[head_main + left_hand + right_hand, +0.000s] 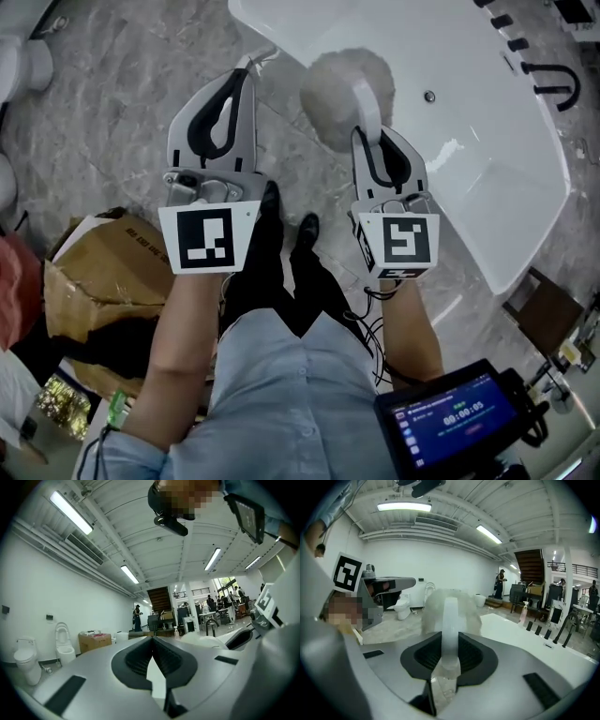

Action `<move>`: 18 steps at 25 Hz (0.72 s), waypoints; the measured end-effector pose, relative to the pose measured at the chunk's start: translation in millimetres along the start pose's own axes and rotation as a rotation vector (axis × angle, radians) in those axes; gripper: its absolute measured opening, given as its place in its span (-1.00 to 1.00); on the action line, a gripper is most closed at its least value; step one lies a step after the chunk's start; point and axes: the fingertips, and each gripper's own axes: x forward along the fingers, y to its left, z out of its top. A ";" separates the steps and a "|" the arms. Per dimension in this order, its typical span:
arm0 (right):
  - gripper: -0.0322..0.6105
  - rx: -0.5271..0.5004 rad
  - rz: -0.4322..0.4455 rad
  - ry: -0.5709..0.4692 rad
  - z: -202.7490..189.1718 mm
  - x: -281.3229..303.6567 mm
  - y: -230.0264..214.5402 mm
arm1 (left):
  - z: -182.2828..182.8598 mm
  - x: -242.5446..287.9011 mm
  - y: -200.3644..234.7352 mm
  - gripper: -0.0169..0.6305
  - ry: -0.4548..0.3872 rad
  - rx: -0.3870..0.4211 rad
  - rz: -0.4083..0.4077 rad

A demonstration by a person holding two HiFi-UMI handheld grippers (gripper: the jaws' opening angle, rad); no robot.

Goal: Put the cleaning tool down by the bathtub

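Note:
The cleaning tool is a fluffy white scrubber (pixel 337 89) with a white plastic handle (pixel 450 620). My right gripper (pixel 367 127) is shut on that handle and holds the tool in the air at the near rim of the white bathtub (pixel 469 112). In the right gripper view the fluffy head (pixel 451 606) rises just beyond the jaws. My left gripper (pixel 246 77) is beside it on the left, shut with nothing between the jaws, over the marble floor (pixel 112 103). In the left gripper view the left gripper (pixel 152 641) points out across the room.
A crumpled cardboard box (pixel 98 272) lies on the floor at the left. Black taps (pixel 548 80) sit on the tub's far rim. Toilets (pixel 26 663) line the left wall. A tablet (pixel 450 417) hangs at my right hip. My shoes (pixel 307 225) are below the grippers.

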 end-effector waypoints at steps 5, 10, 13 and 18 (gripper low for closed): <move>-0.61 0.002 0.037 0.047 -33.4 26.8 21.0 | -46.4 -2.2 14.7 -0.90 0.041 -0.023 0.017; -0.61 0.008 0.077 0.106 -77.1 49.6 48.2 | -97.7 -12.3 21.1 -0.90 0.084 -0.046 0.010; -0.61 -0.003 0.096 0.129 -97.4 65.1 63.4 | -124.6 -15.7 26.6 -0.90 0.103 -0.051 0.000; -0.61 -0.020 0.115 0.156 -126.1 88.8 76.3 | -163.4 -16.5 35.2 -0.90 0.120 -0.080 -0.001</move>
